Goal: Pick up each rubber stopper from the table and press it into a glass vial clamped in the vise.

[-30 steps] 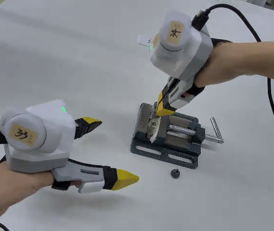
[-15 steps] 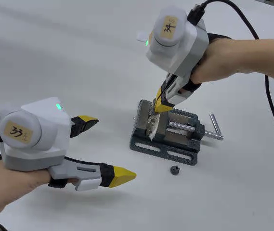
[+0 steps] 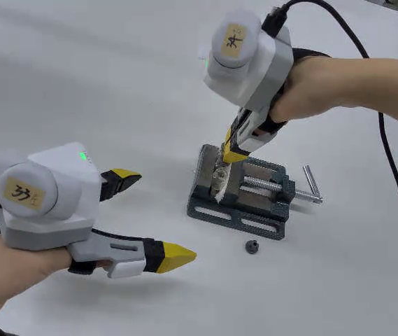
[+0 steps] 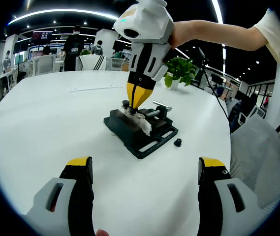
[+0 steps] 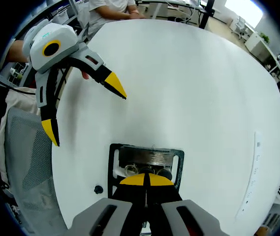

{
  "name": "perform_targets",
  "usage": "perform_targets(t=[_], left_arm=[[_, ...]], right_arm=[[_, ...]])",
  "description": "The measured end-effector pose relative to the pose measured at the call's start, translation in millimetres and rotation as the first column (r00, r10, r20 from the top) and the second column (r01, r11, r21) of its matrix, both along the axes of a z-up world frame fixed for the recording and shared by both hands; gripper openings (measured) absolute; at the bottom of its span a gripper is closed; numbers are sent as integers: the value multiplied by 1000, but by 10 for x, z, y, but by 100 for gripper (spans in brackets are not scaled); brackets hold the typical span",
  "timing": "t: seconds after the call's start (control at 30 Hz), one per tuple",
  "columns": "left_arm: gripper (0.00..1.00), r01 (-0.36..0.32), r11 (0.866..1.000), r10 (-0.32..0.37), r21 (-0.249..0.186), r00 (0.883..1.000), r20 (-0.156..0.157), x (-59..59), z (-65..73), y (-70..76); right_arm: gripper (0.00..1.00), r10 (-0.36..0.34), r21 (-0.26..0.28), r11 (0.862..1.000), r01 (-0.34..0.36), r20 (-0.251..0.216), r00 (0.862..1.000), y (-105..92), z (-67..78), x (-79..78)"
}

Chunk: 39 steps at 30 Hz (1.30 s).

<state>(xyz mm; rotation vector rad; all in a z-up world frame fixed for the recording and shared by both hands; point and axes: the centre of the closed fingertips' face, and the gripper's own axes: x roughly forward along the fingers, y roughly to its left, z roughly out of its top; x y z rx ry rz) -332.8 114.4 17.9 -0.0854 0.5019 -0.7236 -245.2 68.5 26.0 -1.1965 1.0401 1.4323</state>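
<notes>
The right gripper (image 3: 232, 155) comes down steeply from above, its yellow tips pressed together and sitting right at the top of the vise (image 3: 244, 199), over the vial (image 3: 219, 182) clamped there. In the right gripper view the shut tips (image 5: 145, 179) lie over the clamp's near edge, with the glass just beside them. Whether they touch it I cannot tell. The vise stands on the white table (image 3: 80, 84), its screw handle (image 3: 312, 186) pointing away to the right. One loose stopper (image 3: 252, 246) – small, dark, round – lies on the table just in front of the vise base, apart from both grippers. In the left gripper view it sits to the right of the vise (image 4: 140, 130), at (image 4: 177, 142). The left gripper (image 3: 153, 215) is held low at the left, well apart from the vise, its jaws spread wide with nothing between them. Its own view looks along the two yellow-tipped fingers (image 4: 78, 162) toward the vise and the right gripper (image 4: 138, 96) above it. From the right gripper view the left gripper (image 5: 83, 110) shows open at the upper left – the stopper (image 5: 98, 189) near the vise's left corner.
</notes>
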Motion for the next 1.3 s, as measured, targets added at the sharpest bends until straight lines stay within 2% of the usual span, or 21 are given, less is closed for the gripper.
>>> perform_targets(t=[0.07, 0.2, 0.23, 0.3, 0.33, 0.43, 0.57, 0.6, 0.77, 0.83, 0.87, 0.93, 1.0, 1.13, 1.3], left_arm=[[87, -1, 1000, 1, -1, 1000, 1, -4, 0, -3], [87, 2, 1000, -2, -2, 1000, 1, -10, -5, -11], [87, 3, 1000, -3, -5, 1000, 3, -7, -1, -13], [87, 2, 1000, -2, -6, 1000, 3, -5, 2, -11], [87, 2, 1000, -2, -6, 1000, 4, -2, 5, -9], [87, 2, 1000, -2, -6, 1000, 8, -3, 13, 2], [87, -9, 1000, 9, -10, 1000, 6, -8, 17, 23], [87, -10, 1000, 10, -11, 1000, 6, -12, 18, 24], [87, -12, 1000, 12, -8, 1000, 17, -45, 82, 31], [87, -17, 1000, 17, -3, 1000, 25, -50, 120, 57], [87, -20, 1000, 20, -4, 999, 32, -52, 152, 71], [87, -22, 1000, 22, 1, 999, 40, -56, 190, 84], [87, -24, 1000, 23, 10, 999, 43, -62, 210, 104], [87, -30, 999, 29, 24, 998, 57, -65, 293, 143], [87, -58, 998, 56, 27, 995, 77, -61, 395, 192]], right_arm=[[0, -15, -5, 1000, 15, -3, 1000, 7, -4, 4], [0, 14, -15, 1000, -13, 22, 1000, 2, -6, -20], [0, -4, -15, 1000, 5, 18, 1000, 2, -6, -13], [0, 21, -17, 1000, -20, 26, 999, 4, -11, -3], [0, -2, -21, 1000, 2, 18, 1000, 8, -14, -5], [0, 3, -22, 1000, -2, 20, 1000, 13, -16, -9], [0, 1, -20, 1000, 0, 45, 999, 14, -13, -29], [0, 32, -21, 999, -31, 62, 998, 17, -10, -23], [0, -16, -5, 1000, 16, 50, 999, -2, 6, -42], [0, -12, 13, 1000, 11, 49, 999, -19, 1, -24], [0, -37, 24, 999, 36, 41, 998, -15, 3, -26], [0, -13, 30, 999, 12, 35, 999, -12, 7, -39], [0, -38, 33, 999, 38, 20, 999, -12, -1, -8], [0, -23, 41, 999, 23, 5, 1000, 1, -3, -25], [0, 23, 62, 998, -23, 5, 1000, 0, 8, -60]])
